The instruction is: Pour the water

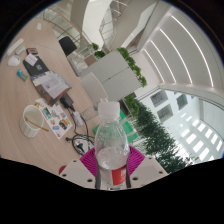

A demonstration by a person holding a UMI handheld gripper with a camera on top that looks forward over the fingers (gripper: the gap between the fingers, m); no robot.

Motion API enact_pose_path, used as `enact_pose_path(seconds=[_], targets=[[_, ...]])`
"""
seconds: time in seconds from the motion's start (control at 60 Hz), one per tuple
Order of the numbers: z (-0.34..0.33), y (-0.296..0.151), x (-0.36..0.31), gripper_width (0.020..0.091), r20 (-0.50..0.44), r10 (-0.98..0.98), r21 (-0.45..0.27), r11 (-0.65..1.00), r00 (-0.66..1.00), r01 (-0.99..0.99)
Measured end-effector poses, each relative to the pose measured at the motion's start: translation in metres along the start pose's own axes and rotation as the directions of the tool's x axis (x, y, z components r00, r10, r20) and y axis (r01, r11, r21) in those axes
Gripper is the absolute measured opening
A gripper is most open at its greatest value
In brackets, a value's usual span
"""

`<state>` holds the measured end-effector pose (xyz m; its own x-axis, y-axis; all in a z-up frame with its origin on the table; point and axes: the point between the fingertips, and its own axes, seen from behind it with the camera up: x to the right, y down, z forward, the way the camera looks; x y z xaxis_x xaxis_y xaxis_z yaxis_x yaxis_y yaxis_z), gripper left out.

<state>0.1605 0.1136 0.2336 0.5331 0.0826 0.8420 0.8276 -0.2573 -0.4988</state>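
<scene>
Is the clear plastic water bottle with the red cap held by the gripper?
Yes, held. The clear plastic water bottle sits between the gripper pads, both pressing its sides, red cap nearest the camera.

Clear bottle [112, 140] clamped in jaws (red cap nearest camera).

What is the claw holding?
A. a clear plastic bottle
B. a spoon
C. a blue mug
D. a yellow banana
A, the claw has its two fingers pressed on a clear plastic bottle with a white cap on top and a red label near the bottom.
</scene>
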Motion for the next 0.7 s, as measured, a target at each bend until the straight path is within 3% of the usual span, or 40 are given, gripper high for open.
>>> enact_pose_path(seconds=[0.117,0.233,0.267,0.367,0.483,0.6,0.7], targets=[[0.028,-0.044,-0.037,0.0335,-0.038,-0.482,0.031,0.875,0.875,0.483],[0.047,-0.063,-0.066,0.0340,-0.082,-0.814,0.056,0.572,0.574,0.819],[0.057,-0.073,-0.070,0.0339,-0.057,-0.882,0.080,0.464,0.468,0.882],[0.056,-0.079,-0.081,0.0337,-0.073,-0.970,0.075,0.228,0.233,0.971],[0.062,-0.082,-0.092,0.0337,-0.054,-0.992,0.063,0.115,0.118,0.991],[0.066,-0.081,-0.100,0.0338,-0.042,-0.994,0.072,0.094,0.098,0.993],[0.067,-0.085,-0.096,0.0339,-0.034,-0.972,0.079,0.229,0.232,0.970]])
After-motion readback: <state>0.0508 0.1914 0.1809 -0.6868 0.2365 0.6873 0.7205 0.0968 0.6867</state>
